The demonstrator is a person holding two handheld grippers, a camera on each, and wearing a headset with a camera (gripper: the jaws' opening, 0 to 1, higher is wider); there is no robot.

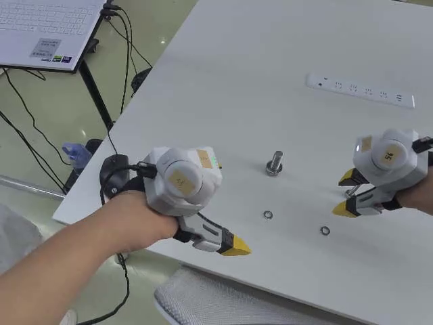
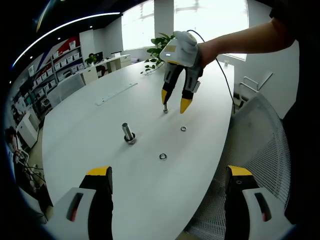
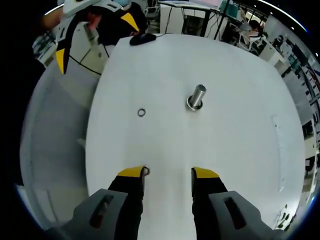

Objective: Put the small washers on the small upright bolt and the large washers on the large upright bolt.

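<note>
White tabletop (image 1: pixel 223 81) in the head view carries the large upright bolt (image 1: pixel 274 163). One washer (image 1: pixel 268 215) lies just in front of it and a second washer (image 1: pixel 325 231) lies further right, apart. The right gripper (image 1: pixel 344 194) straddles the small upright bolt (image 1: pixel 350 192), and the left gripper (image 1: pixel 233 247) hangs at the near edge. A power strip (image 1: pixel 358 90) lies far back, and a laptop (image 1: pixel 47 27) stands beside the table.

In the left gripper view, its own fingers (image 2: pixel 98 176) stand wide apart above the table edge, and a mesh chair (image 2: pixel 260 145) sits lower right.

In the right gripper view, its jaws are apart with nothing clamped, and a black mouse (image 3: pixel 142 38) lies beyond.
</note>
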